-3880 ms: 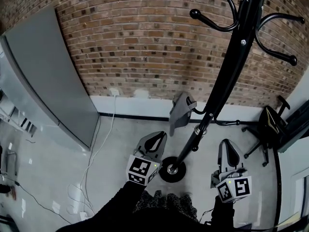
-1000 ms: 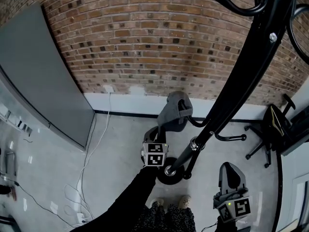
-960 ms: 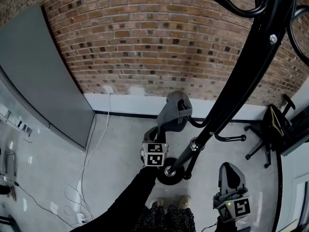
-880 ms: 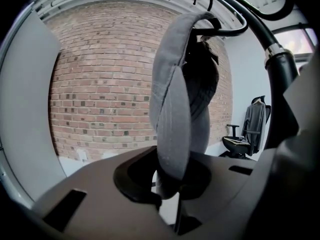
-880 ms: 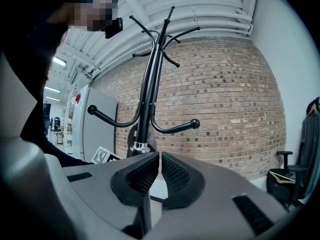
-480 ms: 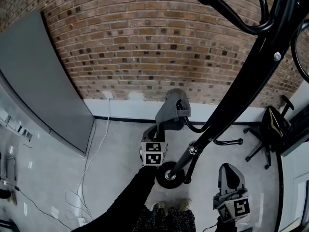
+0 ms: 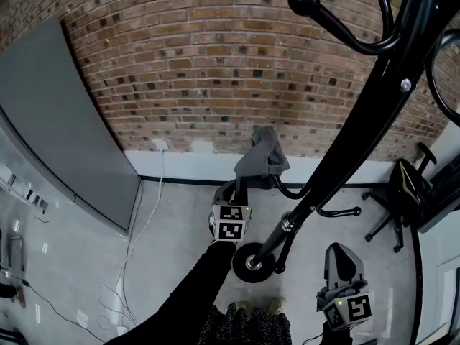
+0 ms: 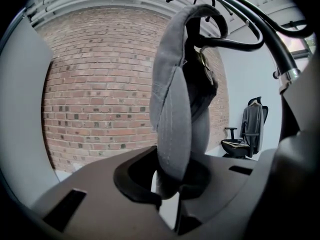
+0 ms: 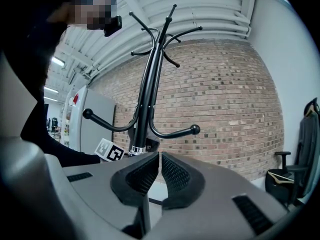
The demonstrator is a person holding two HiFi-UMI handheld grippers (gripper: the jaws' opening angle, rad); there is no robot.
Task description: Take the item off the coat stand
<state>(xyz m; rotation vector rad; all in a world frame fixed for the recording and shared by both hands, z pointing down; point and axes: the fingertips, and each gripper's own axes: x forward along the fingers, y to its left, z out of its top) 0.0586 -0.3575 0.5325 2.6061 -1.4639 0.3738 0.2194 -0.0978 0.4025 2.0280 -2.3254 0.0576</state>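
Lifting with my left claw [image 7: 238, 187] clamped on the grey cap [image 7: 260, 157], I see it has risen and bunched, yet still loops the lower hook [image 7: 287, 190] of the coat stand [image 7: 374, 124]; my right claw [image 7: 343, 251] waits nearby, closed and empty.

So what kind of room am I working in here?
Most likely an indoor office or studio-type workspace: a bare brick wall, a black office chair on a pale hard floor, and a tall black coat stand with a grey item on one low hook.
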